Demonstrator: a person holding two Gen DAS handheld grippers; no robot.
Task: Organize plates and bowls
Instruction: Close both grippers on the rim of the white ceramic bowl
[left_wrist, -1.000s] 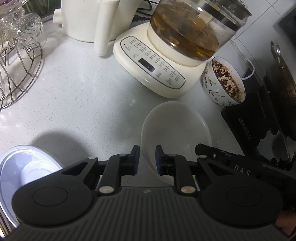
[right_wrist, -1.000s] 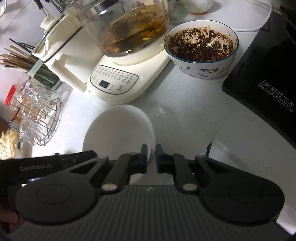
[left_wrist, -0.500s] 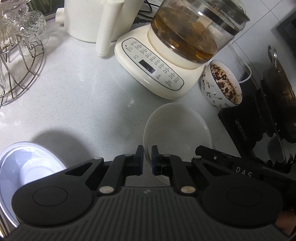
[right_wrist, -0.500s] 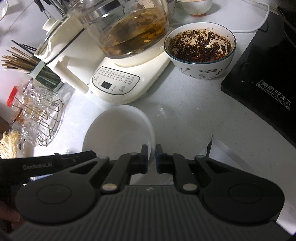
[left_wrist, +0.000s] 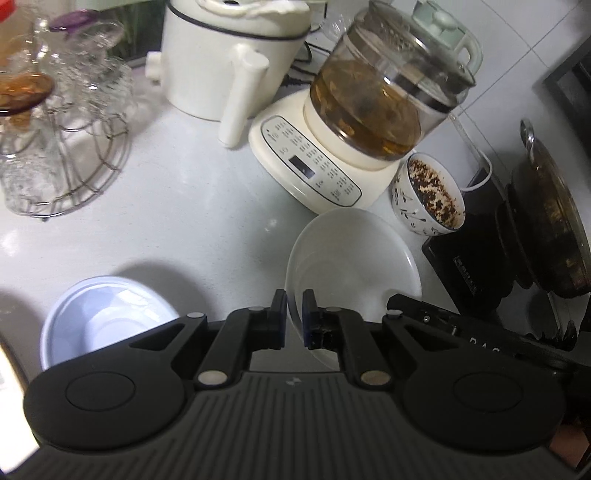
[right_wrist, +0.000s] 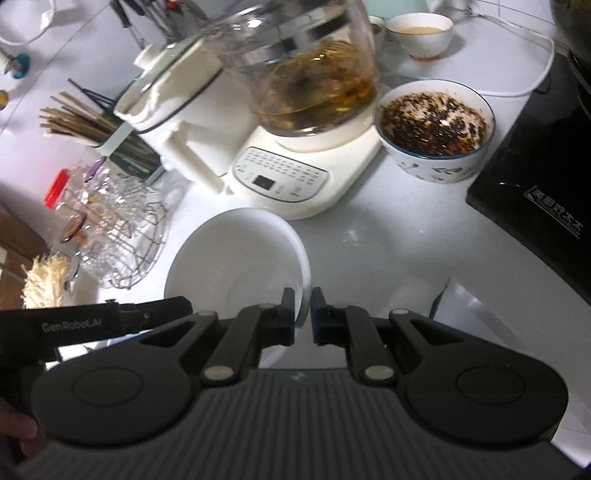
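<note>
While both grippers pinch opposite edges of the white bowl (left_wrist: 351, 258), it sits just in front of the electric kettle (left_wrist: 373, 110), close to the kettle's cream base. The left gripper (left_wrist: 294, 319) has its jaws clamped on the bowl's rim on the side away from the stove, and the right gripper (right_wrist: 303, 317) has its jaws clamped on the rim on the side nearer the stove; each pair shows only the thin rim between its pads. I cannot tell whether the bowl touches the white tabletop (left_wrist: 192, 206). A second white bowl (left_wrist: 107, 321) rests on the tabletop well to the kettle's near left side. A patterned bowl (right_wrist: 434, 129) full of dark flakes stands just beside the kettle's base, between it and the black stove (right_wrist: 535, 177). A wire rack (left_wrist: 55, 122) of glassware stands well apart from the kettle, past the white pot (left_wrist: 229, 59).
</note>
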